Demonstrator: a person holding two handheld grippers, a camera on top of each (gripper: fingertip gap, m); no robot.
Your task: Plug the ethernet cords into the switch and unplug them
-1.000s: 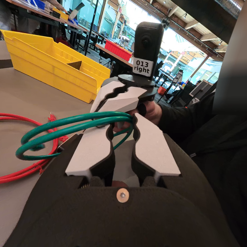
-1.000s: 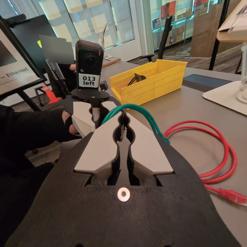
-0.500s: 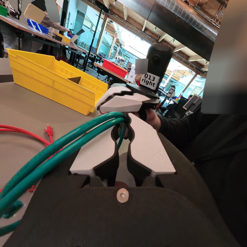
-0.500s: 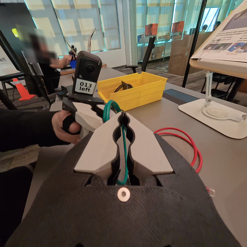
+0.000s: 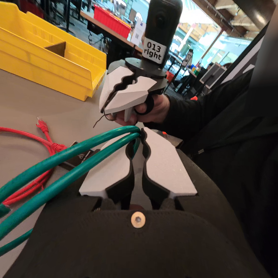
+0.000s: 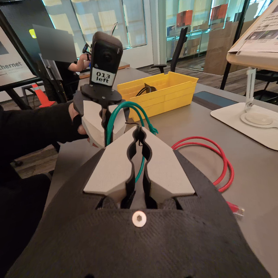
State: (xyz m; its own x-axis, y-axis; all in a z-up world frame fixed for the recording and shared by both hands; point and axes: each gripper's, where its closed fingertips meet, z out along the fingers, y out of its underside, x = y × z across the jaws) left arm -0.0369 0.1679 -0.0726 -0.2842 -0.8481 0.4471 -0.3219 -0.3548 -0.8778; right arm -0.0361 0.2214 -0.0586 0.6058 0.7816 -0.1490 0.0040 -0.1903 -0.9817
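My left gripper (image 5: 141,132) is shut on the coiled green ethernet cord (image 5: 63,159), pinching its loops at the fingertips. It also shows in the right wrist view (image 6: 103,139), holding the green cord (image 6: 114,114) up above the table with a green plug (image 6: 152,129) hanging. My right gripper (image 6: 139,127) is shut on a thin black twist tie (image 6: 140,142) and stands apart from the coil. In the left wrist view it (image 5: 103,110) has the tie (image 5: 98,121) dangling. A red ethernet cord (image 5: 43,142) lies on the table. The black switch (image 5: 82,156) is mostly hidden under the green loops.
A yellow bin (image 6: 162,97) with a black cable in it stands at the back of the grey table (image 6: 188,123). The red cord's coil (image 6: 218,152) and its plug (image 6: 236,209) lie to the right. A white stand base (image 6: 234,121) sits far right. About 5 cm separates my left fingertips from my right.
My right gripper has pulled away from the green coil with the thin black tie in it. My left gripper still holds the coil, whose loops have spread apart.
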